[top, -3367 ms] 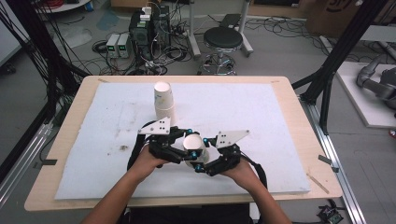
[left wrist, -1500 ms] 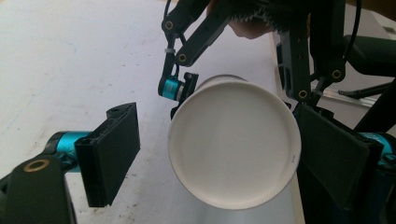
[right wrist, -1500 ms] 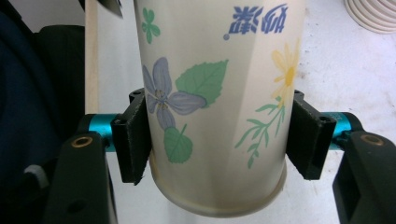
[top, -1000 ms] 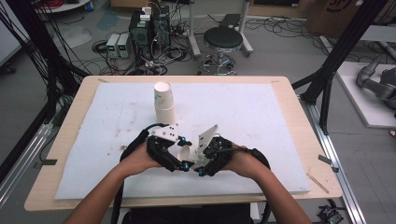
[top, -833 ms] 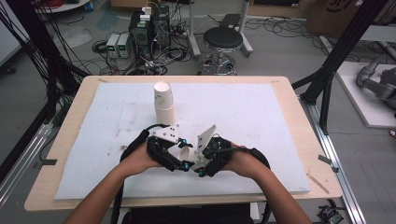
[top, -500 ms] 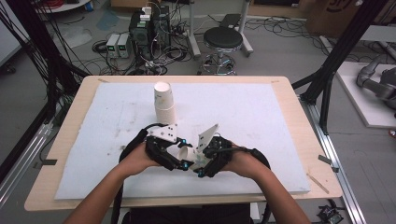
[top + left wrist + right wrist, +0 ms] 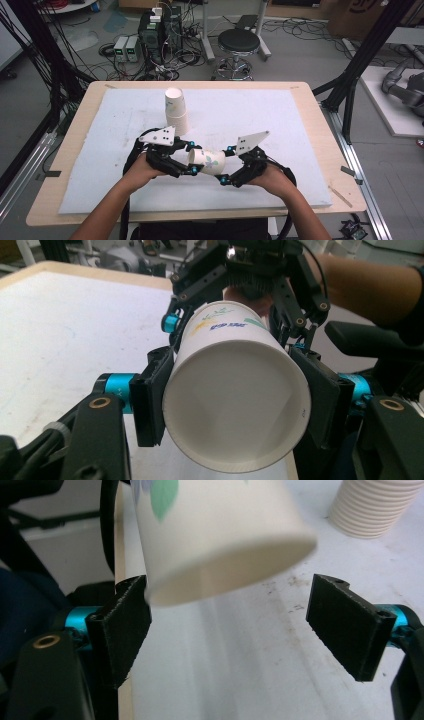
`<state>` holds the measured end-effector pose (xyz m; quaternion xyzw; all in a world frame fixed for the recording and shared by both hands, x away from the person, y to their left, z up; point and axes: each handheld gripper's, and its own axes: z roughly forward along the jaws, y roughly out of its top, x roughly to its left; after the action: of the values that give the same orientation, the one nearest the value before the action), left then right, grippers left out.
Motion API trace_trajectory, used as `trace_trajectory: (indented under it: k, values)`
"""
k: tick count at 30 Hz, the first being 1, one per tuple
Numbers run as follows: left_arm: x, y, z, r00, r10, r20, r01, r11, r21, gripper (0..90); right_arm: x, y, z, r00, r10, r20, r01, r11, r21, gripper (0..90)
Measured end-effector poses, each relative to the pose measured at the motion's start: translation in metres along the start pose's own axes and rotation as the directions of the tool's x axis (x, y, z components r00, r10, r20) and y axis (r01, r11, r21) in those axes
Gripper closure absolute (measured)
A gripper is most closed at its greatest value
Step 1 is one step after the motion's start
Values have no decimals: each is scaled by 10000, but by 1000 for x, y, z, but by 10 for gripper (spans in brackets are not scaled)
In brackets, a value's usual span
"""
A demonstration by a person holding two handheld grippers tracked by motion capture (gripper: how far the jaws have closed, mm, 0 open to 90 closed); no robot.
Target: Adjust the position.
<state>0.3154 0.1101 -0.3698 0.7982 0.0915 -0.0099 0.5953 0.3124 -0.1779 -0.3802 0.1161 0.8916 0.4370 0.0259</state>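
Left gripper (image 7: pixel 192 158) clamped on paper cup (image 7: pixel 208 161), held level above table (image 7: pixel 300 130). Right gripper (image 7: pixel 226 165) jaws just opened wide, pads off cup's other end: likely handover done. Cup stack (image 7: pixel 176 111) stood behind.

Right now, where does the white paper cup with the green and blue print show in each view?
High view: the white paper cup with the green and blue print lies sideways, low centre, between both grippers.
Left gripper view: it sits centre, its open mouth toward the camera, clamped by the pads.
Right gripper view: it sits top centre, base toward the camera.
Shared landmark: the stack of ribbed white paper cups.
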Motion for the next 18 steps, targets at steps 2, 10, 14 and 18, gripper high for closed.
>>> trace_trajectory:
  k: [2, 10, 14, 18]
  values:
    - [0, 0, -2, 9999, 37, -101, -39, 9999, -143, 373, 0, -6, -3, 9999, 99, 52, -97, 9992, -377, 184]
    - [0, -7, -4, 9993, -37, -363, 16, 9983, -581, 372, 1, -21, -7, 9991, 287, 325, -233, 9875, -1561, 189]
    - [-1, -12, -4, 9985, 5, -553, -48, 9971, -761, 372, 0, -26, -8, 9988, 360, 328, -287, 9790, -2018, 191]
    - [-2, -17, -3, 9977, -63, -670, 1, 9957, -926, 372, 0, -27, -6, 9992, 306, 249, -247, 9774, -2099, 190]
